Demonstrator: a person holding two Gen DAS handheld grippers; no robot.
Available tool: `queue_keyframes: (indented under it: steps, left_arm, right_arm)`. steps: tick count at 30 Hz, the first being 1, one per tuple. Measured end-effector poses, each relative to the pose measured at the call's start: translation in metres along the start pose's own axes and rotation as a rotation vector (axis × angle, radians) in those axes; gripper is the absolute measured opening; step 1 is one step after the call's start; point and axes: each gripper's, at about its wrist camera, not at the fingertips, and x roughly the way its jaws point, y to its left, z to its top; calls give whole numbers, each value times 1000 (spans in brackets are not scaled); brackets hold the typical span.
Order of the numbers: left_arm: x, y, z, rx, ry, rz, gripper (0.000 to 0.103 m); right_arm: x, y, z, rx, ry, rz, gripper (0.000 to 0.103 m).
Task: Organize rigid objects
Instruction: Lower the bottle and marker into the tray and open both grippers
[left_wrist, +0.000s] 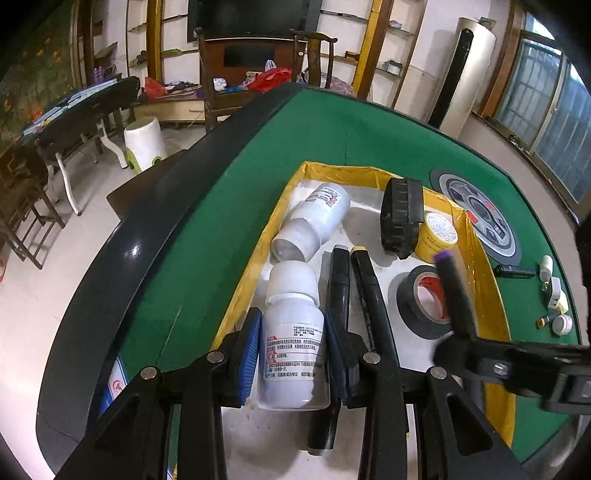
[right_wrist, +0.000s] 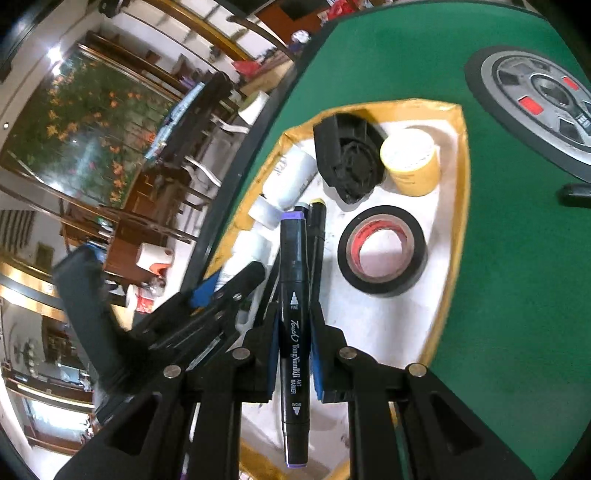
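- Left wrist view: the left gripper (left_wrist: 293, 354) is seen closed part-way on a white pill bottle (left_wrist: 293, 343), its blue pads pressed against the bottle's sides, above the white floor of the yellow-rimmed tray (left_wrist: 487, 266).
- A slip is judged possible here: the bottle is smooth and round, and a tilt could roll it out of the pads onto the two black markers (left_wrist: 354, 295) lying just beside it in the tray.
- Inside the tray are also seen a second white bottle (left_wrist: 314, 221) on its side, a black block-shaped object (left_wrist: 402, 218), a yellow tape roll (left_wrist: 437, 236) and a black tape roll (left_wrist: 421, 302).
- Right wrist view: the right gripper (right_wrist: 293, 354) is shut fully on a purple-capped marker (right_wrist: 293, 314), held lengthwise over the tray, near the black tape roll.
- A collision between the two grippers is judged a risk, since both are crowded over the same end of the tray.
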Motion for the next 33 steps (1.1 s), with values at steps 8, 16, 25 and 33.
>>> queue_keyframes:
  steps: [8,16,25,33]
  left_arm:
    - [-19,-1,-2,-7,-29,-62,54]
    - [-54,0,-5,-49,-105,-58,75]
    - [-87,-38,-15,38,-185,24,80]
    - [-103,-120,-34,240,-302,158,94]
  right_arm:
    - [25,16,14,-46,-7,-120,15]
    - [13,25,15,-123,-96,-196,47]
    - [-53,4,-14,-147,-308,-229,59]
    - [-117,-41,-63,-112,-467,-319,63]
